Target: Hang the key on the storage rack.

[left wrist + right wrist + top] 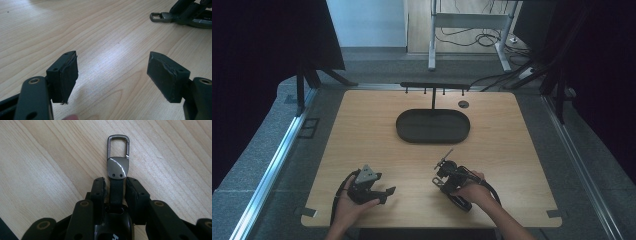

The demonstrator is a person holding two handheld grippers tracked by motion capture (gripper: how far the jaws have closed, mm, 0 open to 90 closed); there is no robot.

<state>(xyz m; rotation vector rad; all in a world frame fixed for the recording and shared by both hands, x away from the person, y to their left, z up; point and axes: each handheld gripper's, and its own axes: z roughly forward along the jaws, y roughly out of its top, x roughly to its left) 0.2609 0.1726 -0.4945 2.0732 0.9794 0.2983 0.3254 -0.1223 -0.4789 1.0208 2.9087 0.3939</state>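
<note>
My left gripper (382, 192) rests low on the near part of the wooden table (362, 130), cupped in my left hand (349, 207); its jaws stand wide apart with bare wood between the pads (68, 75). To its right, my right hand (472, 192) carries my right gripper (443, 172), which points away from me and a little to the left. Seen from that gripper's own camera, a key fob (117, 167) sits between the jaws: its black strap (116, 192) runs down the narrow gap between the two pads, and its grey metal plate and clip loop stick out past the jaw tips over the table. The pads sit just beside the strap on both sides, but I cannot tell whether they press on it. Farther off, well apart from both grippers, a black oval tray (412, 132) lies near the middle of the table. A thin post rises from it, carrying a crossbar with small hooks (434, 86).
</note>
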